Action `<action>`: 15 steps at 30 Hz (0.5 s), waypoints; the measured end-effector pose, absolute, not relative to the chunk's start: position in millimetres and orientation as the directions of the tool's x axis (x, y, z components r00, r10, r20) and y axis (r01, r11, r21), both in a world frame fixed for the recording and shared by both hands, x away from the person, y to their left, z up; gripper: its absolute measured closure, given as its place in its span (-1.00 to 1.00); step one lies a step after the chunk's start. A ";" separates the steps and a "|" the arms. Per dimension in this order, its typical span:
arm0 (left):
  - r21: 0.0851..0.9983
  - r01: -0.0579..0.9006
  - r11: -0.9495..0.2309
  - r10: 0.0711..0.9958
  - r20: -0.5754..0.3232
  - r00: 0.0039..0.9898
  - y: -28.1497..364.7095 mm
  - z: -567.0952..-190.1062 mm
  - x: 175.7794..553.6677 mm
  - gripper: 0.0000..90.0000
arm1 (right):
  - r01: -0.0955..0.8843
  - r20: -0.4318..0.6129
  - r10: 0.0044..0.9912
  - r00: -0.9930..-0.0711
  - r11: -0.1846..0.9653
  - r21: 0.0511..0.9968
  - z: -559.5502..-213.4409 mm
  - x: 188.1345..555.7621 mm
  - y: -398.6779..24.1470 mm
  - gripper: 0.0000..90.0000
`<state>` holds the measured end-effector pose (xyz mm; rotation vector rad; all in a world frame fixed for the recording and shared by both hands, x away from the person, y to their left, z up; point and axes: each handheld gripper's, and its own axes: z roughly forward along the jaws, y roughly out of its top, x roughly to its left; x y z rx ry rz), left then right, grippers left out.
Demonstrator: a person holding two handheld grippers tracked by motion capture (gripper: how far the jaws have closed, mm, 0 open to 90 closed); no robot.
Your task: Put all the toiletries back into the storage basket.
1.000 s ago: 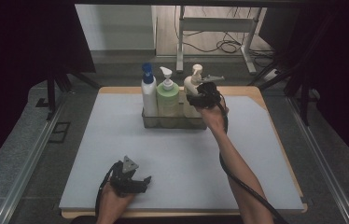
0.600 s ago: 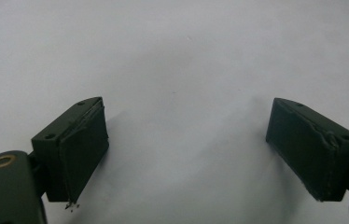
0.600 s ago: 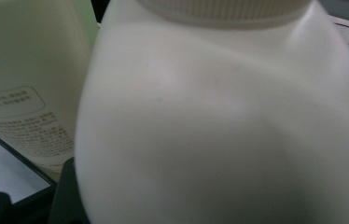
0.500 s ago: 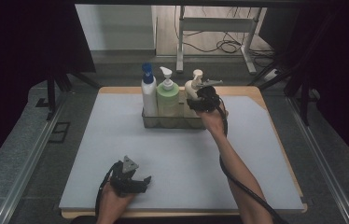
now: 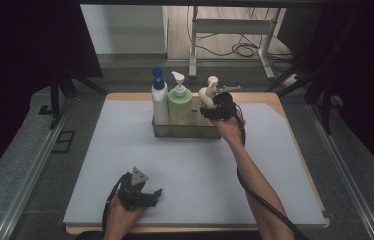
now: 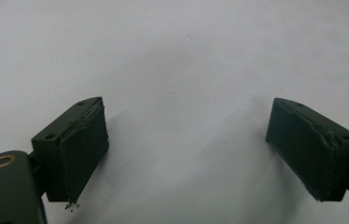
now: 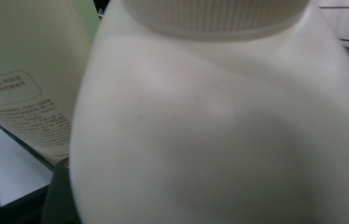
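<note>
Three pump bottles (image 5: 180, 102) stand upright in a clear tray (image 5: 161, 131).

The cream pump bottle (image 7: 219, 130) looks like smooth plastic with a soft satin sheen, its collar finely ribbed. The green bottle (image 5: 180, 107) beside it is matt plastic with a printed label. The bench (image 5: 125, 150) carries a matt pale grey mat over a wooden edge. The left gripper's (image 6: 186, 154) fingers (image 6: 81, 144) are matt black, their rubbery pads frayed.
</note>
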<state>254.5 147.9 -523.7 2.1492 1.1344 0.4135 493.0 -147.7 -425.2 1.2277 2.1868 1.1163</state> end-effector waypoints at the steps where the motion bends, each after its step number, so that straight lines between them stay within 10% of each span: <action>1: 0.683 0.609 -0.403 0.819 -0.028 0.573 147.9 -523.7 254.5 -0.73 | 0.537 0.054 0.841 -0.539 0.293 0.791 -425.4 493.8 -147.8 -0.29; 15: 0.685 0.608 -0.403 0.819 -0.028 0.574 147.9 -523.9 254.5 -0.73 | 0.526 0.060 0.811 -0.582 0.319 0.789 -424.4 482.6 -162.8 -0.60</action>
